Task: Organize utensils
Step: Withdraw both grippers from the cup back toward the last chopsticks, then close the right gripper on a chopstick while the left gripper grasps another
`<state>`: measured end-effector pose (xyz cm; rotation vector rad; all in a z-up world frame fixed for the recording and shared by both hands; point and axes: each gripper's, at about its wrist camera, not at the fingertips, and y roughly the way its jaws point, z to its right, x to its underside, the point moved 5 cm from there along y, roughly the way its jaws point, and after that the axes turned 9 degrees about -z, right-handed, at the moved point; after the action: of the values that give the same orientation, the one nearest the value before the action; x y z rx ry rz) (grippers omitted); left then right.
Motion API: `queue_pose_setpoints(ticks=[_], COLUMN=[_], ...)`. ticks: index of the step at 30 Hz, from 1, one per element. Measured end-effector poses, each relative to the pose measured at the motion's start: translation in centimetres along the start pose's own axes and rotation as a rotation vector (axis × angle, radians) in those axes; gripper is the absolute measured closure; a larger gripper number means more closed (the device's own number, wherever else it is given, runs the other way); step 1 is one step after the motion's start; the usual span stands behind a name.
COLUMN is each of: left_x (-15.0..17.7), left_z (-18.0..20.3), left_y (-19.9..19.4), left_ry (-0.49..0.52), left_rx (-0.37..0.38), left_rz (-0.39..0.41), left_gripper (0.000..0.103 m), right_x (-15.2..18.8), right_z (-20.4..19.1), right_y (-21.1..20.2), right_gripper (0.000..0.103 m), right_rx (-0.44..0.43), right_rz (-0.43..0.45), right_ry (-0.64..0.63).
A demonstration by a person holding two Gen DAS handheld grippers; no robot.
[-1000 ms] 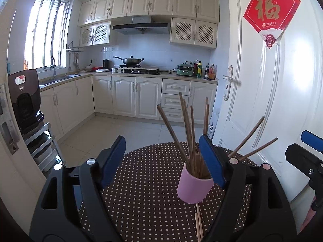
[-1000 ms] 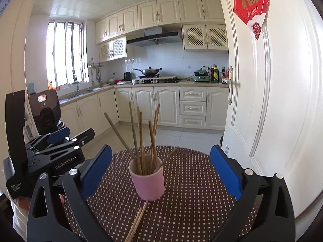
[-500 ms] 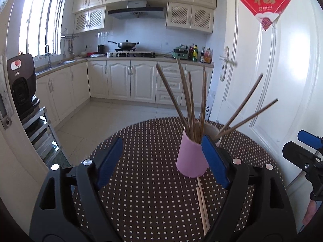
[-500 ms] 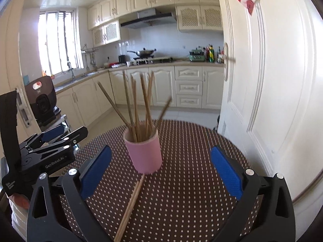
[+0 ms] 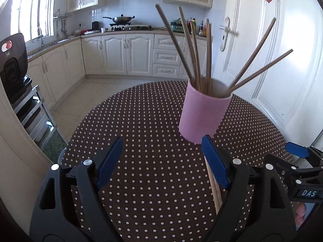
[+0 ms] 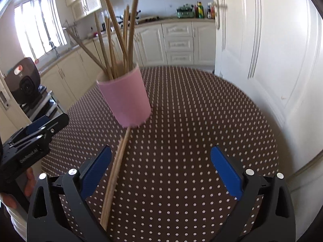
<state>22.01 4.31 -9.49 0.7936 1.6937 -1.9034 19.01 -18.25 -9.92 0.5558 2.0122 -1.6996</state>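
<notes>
Both tools have dropped lower and closer to the counter [image 5: 153, 121] over the last second, so the pink cup [image 5: 203, 117] now looms larger. This suggests a pickup of the loose chopsticks [image 6: 115, 173] is next. The left tool [image 5: 162, 161] and right tool [image 6: 161, 171] are both wide open and hold nothing. The cup stands upright mid-counter, full of splayed brown chopsticks. The loose pair lies flat on the polka-dot cloth, one end touching the cup's base.
</notes>
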Motion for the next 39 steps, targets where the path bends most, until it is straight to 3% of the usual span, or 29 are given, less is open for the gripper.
queue_pose_setpoints(ticks=[17,24,31,34,36,39], left_x=[3.8,5.1,5.9,6.1,6.2,6.3], left_z=[-1.4,-2.3,-2.7,-2.8,-2.9,-3.0], left_y=[2.5,2.5,2.8,2.8,2.9,3.0], left_ry=[0.011,-0.002,-0.005,-0.012,-0.016,-0.021], left_rx=[0.036,0.029,0.020,0.018,0.014,0.014], left_rz=[-0.132,-0.152,-0.174,-0.182,-0.184,-0.188], left_gripper=[0.024,0.024,0.024,0.024,0.024,0.024], right_x=[2.7,2.6,2.6,2.6,2.7,2.4], right_z=[-3.7,-4.5,-5.4,-5.8,-6.2,-7.0], right_y=[4.5,5.9,5.9,6.3,6.7,7.0], right_gripper=[0.008,0.008,0.009,0.026,0.044,0.058], right_rx=[0.063,0.116,0.175,0.141,0.120,0.106], right_rz=[-0.132,-0.154,-0.122,-0.125,-0.133,-0.114], right_ry=[-0.116,-0.154,-0.198,-0.203,-0.218,-0.254])
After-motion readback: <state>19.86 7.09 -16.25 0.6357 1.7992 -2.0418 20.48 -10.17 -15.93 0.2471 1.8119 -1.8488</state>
